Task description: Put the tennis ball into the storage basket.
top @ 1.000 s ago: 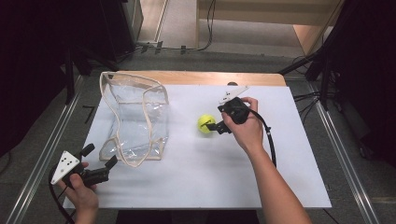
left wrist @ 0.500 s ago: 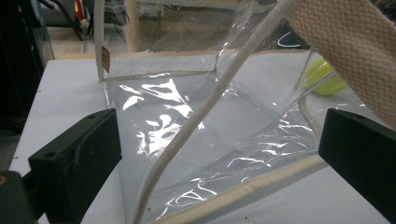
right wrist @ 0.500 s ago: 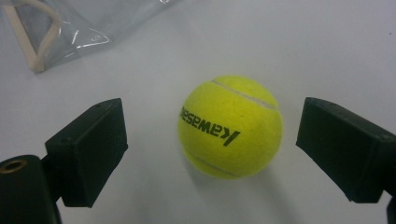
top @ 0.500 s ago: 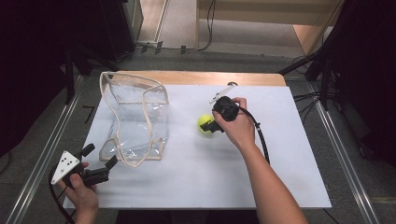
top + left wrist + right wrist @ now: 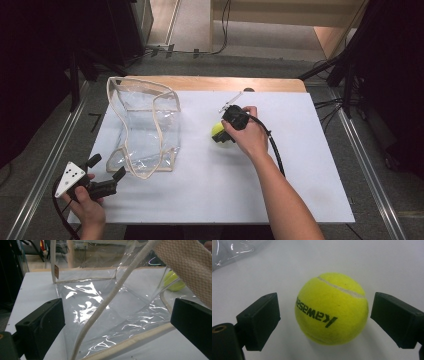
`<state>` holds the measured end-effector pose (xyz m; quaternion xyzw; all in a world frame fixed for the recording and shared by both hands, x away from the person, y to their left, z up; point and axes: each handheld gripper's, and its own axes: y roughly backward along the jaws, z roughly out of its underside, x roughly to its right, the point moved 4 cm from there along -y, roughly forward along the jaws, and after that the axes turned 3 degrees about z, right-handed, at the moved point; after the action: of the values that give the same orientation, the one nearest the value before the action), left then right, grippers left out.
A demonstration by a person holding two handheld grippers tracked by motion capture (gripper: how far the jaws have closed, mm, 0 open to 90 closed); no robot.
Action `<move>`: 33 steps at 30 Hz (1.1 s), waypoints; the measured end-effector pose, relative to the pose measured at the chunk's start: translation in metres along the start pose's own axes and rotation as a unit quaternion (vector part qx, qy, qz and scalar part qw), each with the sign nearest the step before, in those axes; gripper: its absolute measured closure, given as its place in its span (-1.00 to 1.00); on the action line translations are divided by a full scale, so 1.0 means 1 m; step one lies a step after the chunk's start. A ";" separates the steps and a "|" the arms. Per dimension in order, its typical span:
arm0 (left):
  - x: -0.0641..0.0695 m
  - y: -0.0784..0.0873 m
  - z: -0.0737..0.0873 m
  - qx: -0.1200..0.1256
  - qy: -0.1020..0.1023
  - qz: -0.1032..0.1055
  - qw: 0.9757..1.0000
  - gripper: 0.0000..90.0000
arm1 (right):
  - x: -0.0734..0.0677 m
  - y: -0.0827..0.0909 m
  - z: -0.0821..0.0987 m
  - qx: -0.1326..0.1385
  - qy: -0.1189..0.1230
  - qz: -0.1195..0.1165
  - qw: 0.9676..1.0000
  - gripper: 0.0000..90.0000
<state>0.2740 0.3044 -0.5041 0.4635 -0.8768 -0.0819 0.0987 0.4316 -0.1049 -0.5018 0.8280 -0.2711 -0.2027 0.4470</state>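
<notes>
A yellow tennis ball (image 5: 218, 130) rests on the white table top (image 5: 200, 190) near the middle. My right gripper (image 5: 220, 136) has come down over it and stands open. In the right gripper view the ball (image 5: 331, 308) lies between the two black jaws with a gap on each side. A clear plastic bag (image 5: 145, 127) with beige trim stands open at the left. My left gripper (image 5: 107, 168) is held near the table's front left corner, open, pointing at the bag's lower corner. Through the bag (image 5: 105, 307) in the left gripper view the ball (image 5: 174, 281) shows at the far right.
A wooden strip (image 5: 210, 83) borders the table's far edge. Metal rails (image 5: 372, 180) run along both sides. The right gripper's black cable (image 5: 274, 150) trails back over the forearm. Dark equipment and cables stand on the floor beyond the table.
My right hand has moved left and down toward the ball, so the jaws now flank it. The left hand and the bag have stayed put.
</notes>
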 end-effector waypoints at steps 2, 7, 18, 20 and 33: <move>0.000 0.000 0.000 0.000 0.000 0.000 1.000 -1.00 | 0.000 -0.005 -0.002 -0.009 0.001 0.001 1.000 -0.85; 0.000 0.000 0.000 0.001 0.000 0.001 1.000 -1.00 | 0.001 -0.010 -0.003 -0.015 -0.005 0.003 1.000 -0.84; 0.001 -0.001 0.000 0.000 -0.001 0.000 1.000 -1.00 | -0.002 -0.019 -0.002 -0.029 -0.004 0.007 1.000 -0.71; 0.001 -0.001 0.000 0.000 -0.001 0.000 1.000 -1.00 | -0.002 -0.020 -0.002 -0.035 -0.002 0.012 0.999 -0.68; 0.001 -0.001 0.000 0.000 -0.001 0.000 1.000 -1.00 | -0.004 -0.013 -0.004 -0.034 0.015 0.010 0.999 -0.49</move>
<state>0.2740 0.3034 -0.5044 0.4633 -0.8769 -0.0825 0.0980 0.4344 -0.0938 -0.5100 0.8124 -0.2657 -0.1948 0.4812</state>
